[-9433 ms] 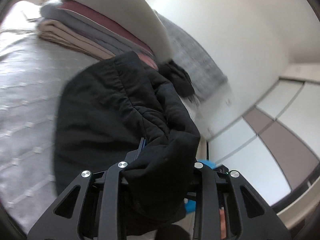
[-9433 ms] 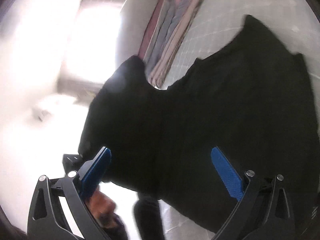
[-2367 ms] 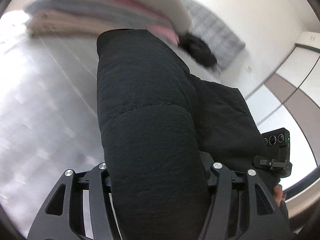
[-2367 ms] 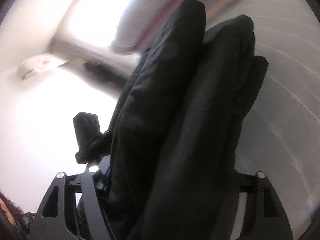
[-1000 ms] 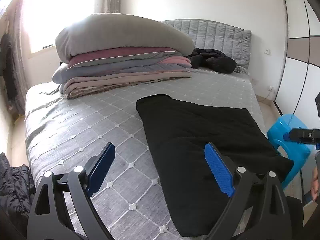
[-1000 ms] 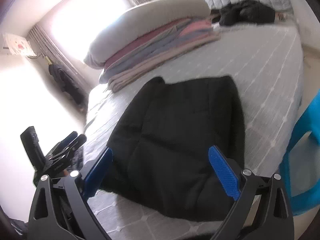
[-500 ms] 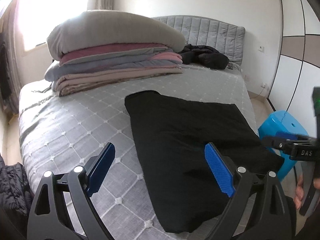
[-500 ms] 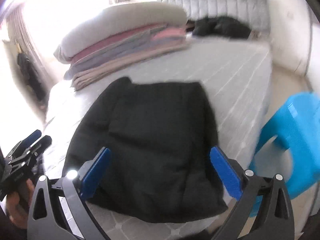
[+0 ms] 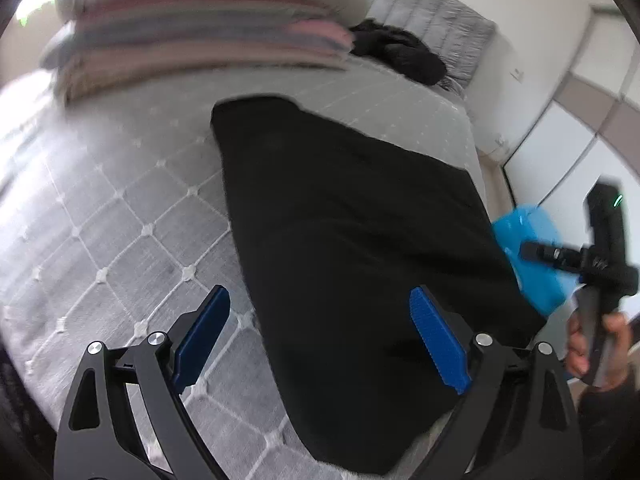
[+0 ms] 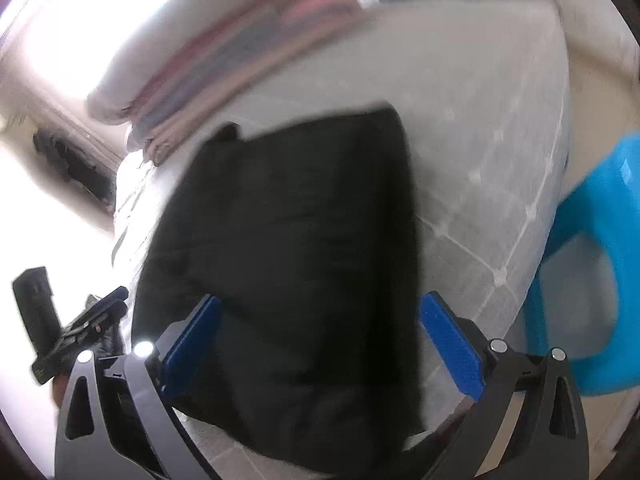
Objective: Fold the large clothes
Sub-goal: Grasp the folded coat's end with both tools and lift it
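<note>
A black padded garment (image 9: 352, 224) lies folded flat in a rough rectangle on the grey quilted bed (image 9: 112, 208), its near end at the bed's front edge. My left gripper (image 9: 318, 336) hovers open above the garment's near left edge, nothing between its blue pads. In the right wrist view the same black garment (image 10: 296, 240) fills the middle, and my right gripper (image 10: 318, 340) stands open over its near end, empty. The other gripper's body, held by a hand (image 9: 584, 340), shows at the right of the left wrist view.
A stack of folded blankets with a pillow on top (image 9: 200, 28) sits at the back of the bed. A dark bundle of clothing (image 9: 400, 56) lies by the headboard. A blue plastic stool (image 10: 592, 264) stands beside the bed's right side.
Both grippers let go of the folded garment and opened. Over the last second both have tilted down and moved closer over its near end; the views are blurred by motion.
</note>
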The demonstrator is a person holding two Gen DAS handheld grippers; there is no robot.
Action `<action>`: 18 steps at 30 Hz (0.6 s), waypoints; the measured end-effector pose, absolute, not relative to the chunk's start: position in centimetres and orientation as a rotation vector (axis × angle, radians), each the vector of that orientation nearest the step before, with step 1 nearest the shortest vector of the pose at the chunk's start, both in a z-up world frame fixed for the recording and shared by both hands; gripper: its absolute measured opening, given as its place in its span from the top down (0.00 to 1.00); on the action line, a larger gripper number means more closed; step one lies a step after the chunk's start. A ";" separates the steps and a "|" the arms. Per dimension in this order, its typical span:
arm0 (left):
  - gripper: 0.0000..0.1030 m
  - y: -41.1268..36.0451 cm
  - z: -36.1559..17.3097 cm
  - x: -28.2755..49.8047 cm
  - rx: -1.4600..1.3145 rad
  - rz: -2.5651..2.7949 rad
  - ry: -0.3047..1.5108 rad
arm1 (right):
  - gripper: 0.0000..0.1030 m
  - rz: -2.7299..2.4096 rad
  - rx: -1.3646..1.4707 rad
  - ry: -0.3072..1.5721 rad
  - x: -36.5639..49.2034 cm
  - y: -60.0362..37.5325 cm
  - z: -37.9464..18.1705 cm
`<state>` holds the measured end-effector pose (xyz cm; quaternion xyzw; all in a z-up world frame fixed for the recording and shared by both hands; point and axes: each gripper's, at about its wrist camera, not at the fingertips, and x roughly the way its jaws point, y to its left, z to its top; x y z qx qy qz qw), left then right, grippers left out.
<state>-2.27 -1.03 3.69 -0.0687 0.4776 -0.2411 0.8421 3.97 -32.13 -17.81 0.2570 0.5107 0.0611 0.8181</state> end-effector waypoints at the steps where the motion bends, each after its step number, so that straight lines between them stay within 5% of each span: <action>1: 0.15 -0.2 2.9 -0.6 -0.226 -0.545 1.067 | 0.07 0.143 0.594 1.125 4.6 -33.4 -18.8; 9: 0.14 -2.3 -3.2 3.3 -0.343 -0.662 1.322 | 0.07 0.390 0.917 1.344 6.3 -34.7 -26.4; 13: 0.11 -3.8 -4.2 3.3 -0.329 -0.680 1.340 | 0.06 0.507 0.951 1.299 6.1 -32.4 -27.7; 16: 0.34 -4.4 -3.2 2.5 -0.238 -0.655 1.276 | 0.16 0.517 0.930 1.240 5.8 -31.6 -27.4; 17: 0.41 -4.8 -2.3 1.9 -0.180 -0.639 1.232 | 0.35 0.522 0.909 1.224 5.6 -31.3 -26.9; 18: 0.46 -5.3 -1.6 1.2 -0.127 -0.624 1.196 | 0.38 0.534 0.899 1.201 5.4 -31.1 -26.3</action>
